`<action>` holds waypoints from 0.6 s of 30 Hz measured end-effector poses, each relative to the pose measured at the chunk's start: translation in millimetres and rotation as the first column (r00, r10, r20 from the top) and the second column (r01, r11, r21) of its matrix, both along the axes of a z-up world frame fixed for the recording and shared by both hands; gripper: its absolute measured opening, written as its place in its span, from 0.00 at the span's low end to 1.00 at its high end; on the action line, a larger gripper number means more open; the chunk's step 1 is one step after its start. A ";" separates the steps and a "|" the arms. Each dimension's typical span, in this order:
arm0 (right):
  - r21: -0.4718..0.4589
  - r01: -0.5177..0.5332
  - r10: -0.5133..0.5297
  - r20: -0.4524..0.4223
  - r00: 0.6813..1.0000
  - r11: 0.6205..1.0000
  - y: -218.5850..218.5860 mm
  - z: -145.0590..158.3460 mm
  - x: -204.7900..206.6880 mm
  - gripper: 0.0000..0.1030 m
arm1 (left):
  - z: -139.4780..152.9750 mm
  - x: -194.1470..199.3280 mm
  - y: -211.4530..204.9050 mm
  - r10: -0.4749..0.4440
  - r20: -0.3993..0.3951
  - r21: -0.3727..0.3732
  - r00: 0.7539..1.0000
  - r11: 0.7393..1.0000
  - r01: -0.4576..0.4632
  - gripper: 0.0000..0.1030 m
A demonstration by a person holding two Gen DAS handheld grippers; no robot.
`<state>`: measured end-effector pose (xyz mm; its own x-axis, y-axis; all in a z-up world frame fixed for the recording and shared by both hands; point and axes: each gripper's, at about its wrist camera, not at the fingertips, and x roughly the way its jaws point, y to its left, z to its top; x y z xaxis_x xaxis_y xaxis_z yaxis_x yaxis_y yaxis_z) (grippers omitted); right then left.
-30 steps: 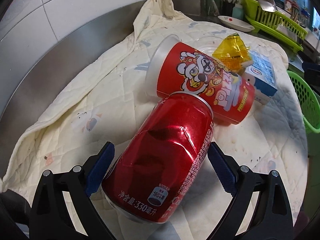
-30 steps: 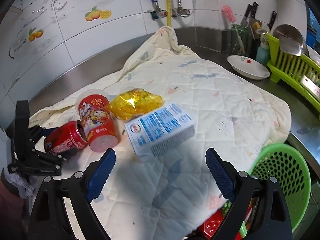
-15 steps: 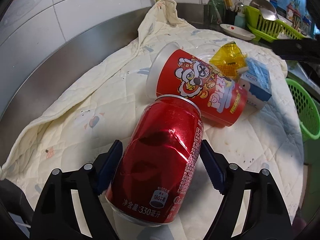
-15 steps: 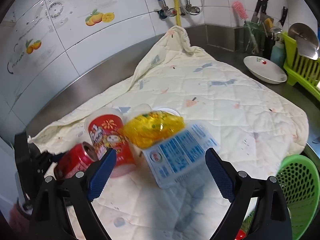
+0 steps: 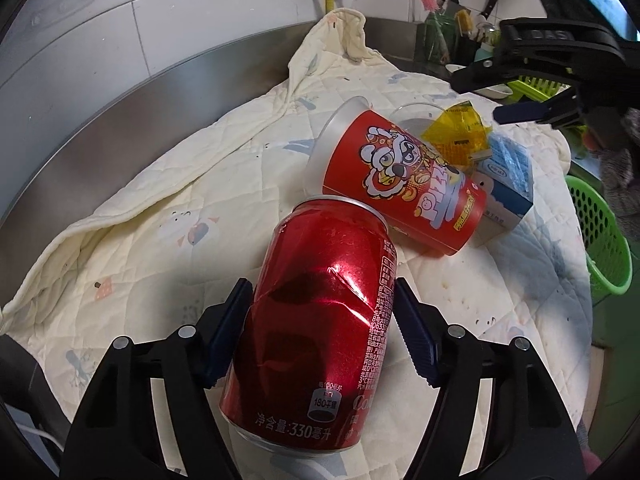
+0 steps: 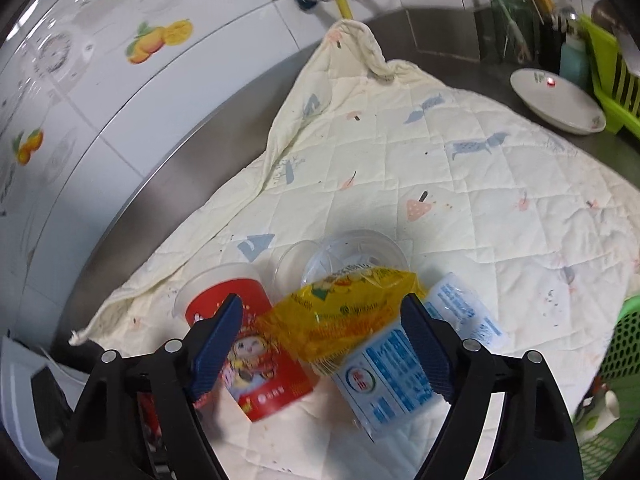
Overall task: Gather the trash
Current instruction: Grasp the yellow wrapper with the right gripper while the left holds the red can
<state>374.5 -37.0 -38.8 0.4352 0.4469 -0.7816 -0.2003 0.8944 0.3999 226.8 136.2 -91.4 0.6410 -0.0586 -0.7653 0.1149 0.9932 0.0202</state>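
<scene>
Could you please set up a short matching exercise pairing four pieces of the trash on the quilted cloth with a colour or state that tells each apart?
Things:
1. soda can
2. paper cup
3. snack wrapper
4. carton

Descriptions:
A. yellow and crinkled, lying on top of the pile
B. blue and white box with printed text
C. red and dented, lying between the left gripper's closing jaws
D. red with a cartoon figure, lying on its side with a pale rim

Pairs: 1-C, 2-D, 3-A, 4-B
</scene>
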 end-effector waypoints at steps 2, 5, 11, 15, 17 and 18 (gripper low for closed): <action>0.007 0.015 -0.015 -0.021 1.000 1.000 1.0 -4.7 5.7 0.75 | -0.4 0.4 0.0 0.001 -0.001 -0.004 1.000 1.000 -0.001 0.68; 0.012 0.035 -0.034 -0.049 0.998 0.999 2.3 -13.0 12.9 0.73 | -1.3 0.8 0.1 -0.001 -0.002 -0.007 1.000 1.000 0.001 0.68; 0.004 0.052 -0.051 -0.098 0.994 0.999 3.2 -30.7 19.5 0.62 | -1.3 0.3 1.0 -0.006 0.000 -0.016 1.000 1.000 0.006 0.67; 0.025 0.042 -0.040 -0.097 0.995 0.999 2.2 -32.9 14.7 0.53 | -0.9 -0.9 0.9 -0.007 0.002 -0.020 1.000 1.000 0.007 0.67; 0.027 0.036 -0.034 -0.084 0.996 0.999 1.9 -30.1 10.6 0.51 | -0.4 -1.3 1.1 -0.007 0.003 -0.025 1.000 1.000 0.007 0.67; 0.029 0.035 -0.033 -0.076 0.997 0.999 1.4 -28.4 8.5 0.49 | 0.0 -1.5 1.4 -0.007 0.002 -0.029 1.000 1.000 0.007 0.67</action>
<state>383.0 -35.6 -67.1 0.3904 0.4572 -0.7991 -0.1384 0.8872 0.4400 225.3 137.6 -91.4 0.6423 -0.0854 -0.7617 0.1215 0.9926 -0.0088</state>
